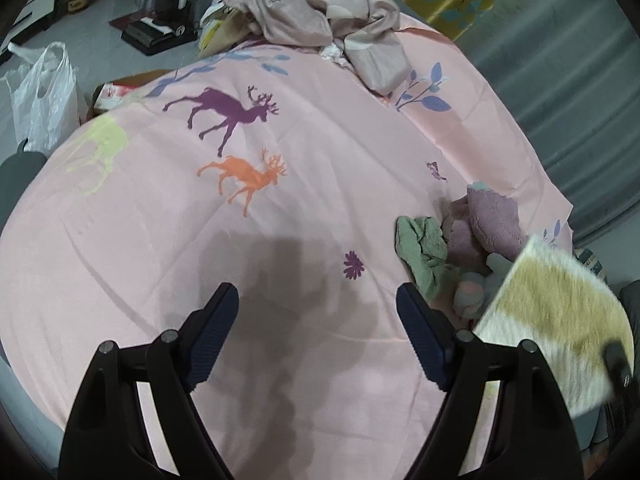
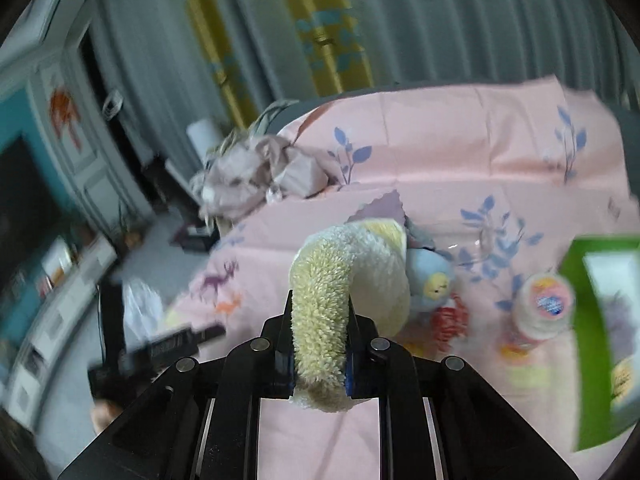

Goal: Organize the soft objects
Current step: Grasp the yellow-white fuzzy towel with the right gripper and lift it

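Left wrist camera looks steeply down, close over the pink sheet (image 1: 280,240). Right wrist camera faces across it toward the curtain (image 2: 440,20) at twelve o'clock. Both share the sheet.

Both views show strong fisheye distortion: straight lines bow, and black vignetting fills the corners.

Left wrist view: lighting is even, moderate and diffuse, with no glare. A soft grey shadow (image 1: 280,280) lies on the pink sheet (image 1: 320,152) between the gripper fingers. The sheet's centre is sharp. The towel (image 1: 556,320) at the right edge is motion-blurred.

Right wrist view: the towel (image 2: 344,284) near the centre is in focus, its pile clearly resolved. The surroundings are heavily smeared by motion, most at the left edge and at the right, where the bottle (image 2: 540,312) and green box (image 2: 604,340) lose detail. Light is soft; colours look slightly washed.
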`<state>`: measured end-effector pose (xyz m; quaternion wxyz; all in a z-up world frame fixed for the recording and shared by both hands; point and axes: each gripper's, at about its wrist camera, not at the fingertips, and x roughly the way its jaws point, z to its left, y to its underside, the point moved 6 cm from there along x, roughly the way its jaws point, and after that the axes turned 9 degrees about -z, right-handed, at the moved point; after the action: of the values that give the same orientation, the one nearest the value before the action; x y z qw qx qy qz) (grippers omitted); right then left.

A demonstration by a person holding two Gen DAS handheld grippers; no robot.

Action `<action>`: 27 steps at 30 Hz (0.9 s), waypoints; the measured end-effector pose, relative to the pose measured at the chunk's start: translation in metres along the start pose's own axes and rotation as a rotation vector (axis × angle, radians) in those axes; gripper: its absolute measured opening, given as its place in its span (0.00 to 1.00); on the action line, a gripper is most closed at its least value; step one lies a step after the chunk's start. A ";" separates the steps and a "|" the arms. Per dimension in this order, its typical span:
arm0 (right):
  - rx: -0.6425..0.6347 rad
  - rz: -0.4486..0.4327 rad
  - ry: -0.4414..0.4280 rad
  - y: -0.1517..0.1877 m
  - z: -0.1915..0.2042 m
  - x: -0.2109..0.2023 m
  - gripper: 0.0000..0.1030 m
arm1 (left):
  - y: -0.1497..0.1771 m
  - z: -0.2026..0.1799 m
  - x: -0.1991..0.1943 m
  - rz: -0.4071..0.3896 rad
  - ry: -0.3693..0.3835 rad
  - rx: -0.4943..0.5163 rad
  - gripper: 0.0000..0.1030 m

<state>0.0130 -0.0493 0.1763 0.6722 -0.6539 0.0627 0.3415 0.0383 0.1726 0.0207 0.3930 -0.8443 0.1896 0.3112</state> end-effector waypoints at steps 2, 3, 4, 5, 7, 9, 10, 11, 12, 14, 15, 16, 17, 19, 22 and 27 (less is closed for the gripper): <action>-0.068 0.061 -0.011 0.014 0.013 0.011 0.17 | 0.001 0.000 0.001 0.008 0.004 -0.005 0.77; -0.079 0.107 -0.028 0.024 0.017 0.021 0.17 | 0.002 0.001 0.001 0.010 -0.001 -0.004 0.77; -0.074 0.188 -0.066 0.040 0.024 0.039 0.17 | 0.002 0.001 0.001 0.010 -0.007 0.000 0.77; -0.053 0.270 -0.117 0.058 0.030 0.058 0.17 | 0.002 0.002 0.002 0.009 -0.019 0.005 0.77; -0.001 0.394 -0.197 0.088 0.037 0.086 0.17 | 0.003 0.003 0.003 0.011 -0.035 0.017 0.78; 0.058 0.505 -0.230 0.119 0.041 0.113 0.17 | 0.005 0.004 0.005 0.021 -0.044 0.027 0.78; 0.085 0.540 -0.189 0.133 0.036 0.130 0.17 | 0.006 0.004 0.007 0.031 -0.047 0.031 0.78; 0.087 0.541 -0.146 0.140 0.029 0.139 0.17 | 0.007 0.004 0.008 0.038 -0.048 0.033 0.78; 0.107 0.517 -0.141 0.142 0.024 0.146 0.17 | 0.009 0.004 0.010 0.052 -0.049 0.039 0.78; 0.175 0.492 -0.178 0.140 0.017 0.150 0.17 | 0.011 0.004 0.012 0.068 -0.048 0.050 0.78; 0.199 0.500 -0.188 0.140 0.015 0.149 0.17 | 0.013 0.004 0.013 0.075 -0.050 0.061 0.79; 0.226 0.513 -0.195 0.139 0.011 0.148 0.17 | 0.014 0.003 0.014 0.079 -0.054 0.069 0.79; 0.246 0.531 -0.193 0.137 0.008 0.147 0.19 | 0.016 0.003 0.014 0.084 -0.061 0.078 0.79; 0.255 0.554 -0.176 0.129 0.003 0.141 0.31 | 0.019 0.002 0.016 0.098 -0.063 0.090 0.79; 0.218 0.505 -0.063 0.114 -0.013 0.125 0.75 | 0.025 -0.002 0.016 0.121 -0.039 0.104 0.79; 0.237 0.453 0.036 0.094 -0.040 0.109 0.76 | 0.040 -0.014 0.020 0.193 0.001 0.182 0.79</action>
<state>0.0593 -0.0537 0.0346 0.6492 -0.5461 0.2591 0.4617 0.0359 0.1351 -0.0077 0.4362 -0.7830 0.2977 0.3287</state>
